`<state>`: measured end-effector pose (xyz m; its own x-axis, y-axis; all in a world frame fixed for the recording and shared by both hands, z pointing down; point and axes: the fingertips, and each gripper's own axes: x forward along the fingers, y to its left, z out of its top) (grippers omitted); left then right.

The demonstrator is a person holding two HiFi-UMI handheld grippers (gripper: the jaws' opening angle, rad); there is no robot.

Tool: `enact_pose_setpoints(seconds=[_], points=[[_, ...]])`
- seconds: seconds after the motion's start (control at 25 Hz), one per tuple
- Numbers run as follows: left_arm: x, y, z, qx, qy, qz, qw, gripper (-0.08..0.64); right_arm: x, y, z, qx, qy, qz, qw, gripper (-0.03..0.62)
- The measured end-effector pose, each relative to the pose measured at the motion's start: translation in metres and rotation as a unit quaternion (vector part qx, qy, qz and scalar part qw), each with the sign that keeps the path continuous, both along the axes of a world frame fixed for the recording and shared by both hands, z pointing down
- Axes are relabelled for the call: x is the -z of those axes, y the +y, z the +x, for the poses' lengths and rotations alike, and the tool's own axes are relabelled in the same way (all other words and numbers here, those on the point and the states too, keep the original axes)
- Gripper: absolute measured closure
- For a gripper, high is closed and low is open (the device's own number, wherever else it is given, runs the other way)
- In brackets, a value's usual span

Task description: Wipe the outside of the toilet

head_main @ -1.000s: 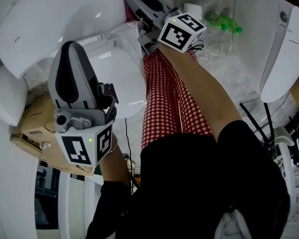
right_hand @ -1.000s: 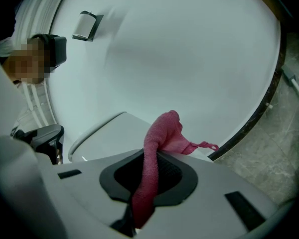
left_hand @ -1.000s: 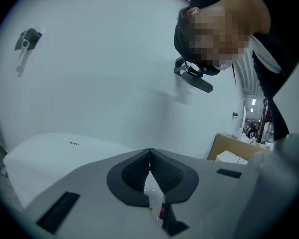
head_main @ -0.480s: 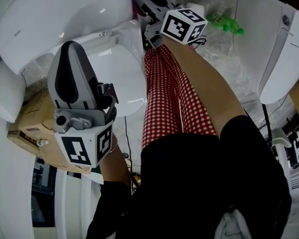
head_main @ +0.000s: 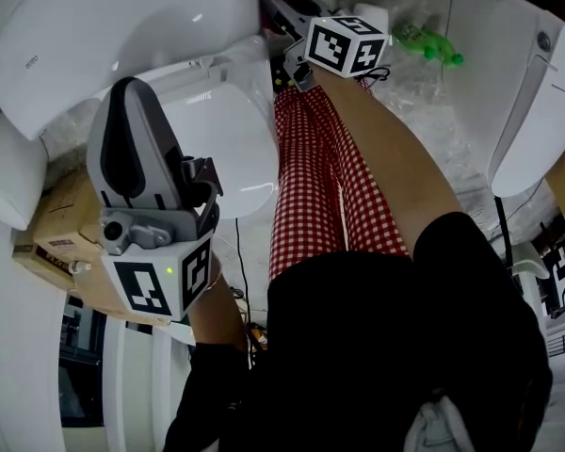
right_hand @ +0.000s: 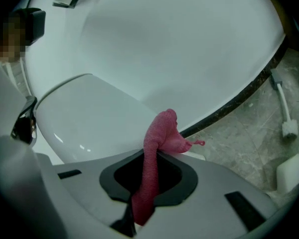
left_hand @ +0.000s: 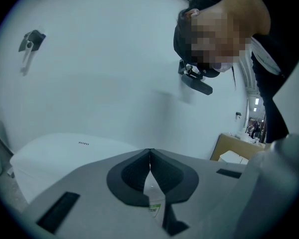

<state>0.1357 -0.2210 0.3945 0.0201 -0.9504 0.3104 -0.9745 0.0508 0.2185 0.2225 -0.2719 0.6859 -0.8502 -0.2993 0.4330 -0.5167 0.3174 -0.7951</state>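
So the right gripper (right_hand: pixel 150 158) is clamped on a pink cloth (right_hand: pixel 162 131). The bunched end pokes out past the jaws, close above the toilet (right_hand: pixel 89 118), though I can't tell if it's touching. The left gripper (left_hand: pixel 149 152) is held up off to the side, jaws pressed together on nothing.

For the wipe I'd lay that loose end flat on the shell and follow the curve in long strokes (keep the hard jaws off the glaze). The cloth looks nubby, like terry. The toilet is glossy, white and rounded.
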Motion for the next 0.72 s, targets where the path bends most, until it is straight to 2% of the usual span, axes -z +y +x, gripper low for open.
enact_pose_setpoints(seconds=[0.12,0.32,0.6,0.72], points=[[-0.001,0.0,0.0,-0.002,-0.001,-0.001,1.0,0.551,-0.018,0.015,0.004,0.022,0.023,-0.021,0.999,0.537],[-0.002,0.006,-0.002,0.002,-0.002,-0.003,1.0,0.551,-0.031,0.034,0.01,0.021,0.04,-0.047,0.998,0.537],[0.002,0.011,0.002,0.002,-0.006,0.0,1.0,0.551,-0.042,0.052,0.015,0.044,0.072,-0.056,0.995,0.537],[0.005,0.014,0.003,0.001,-0.008,0.002,1.0,0.551,-0.038,0.058,0.017,0.046,0.069,-0.071,0.994,0.537]])
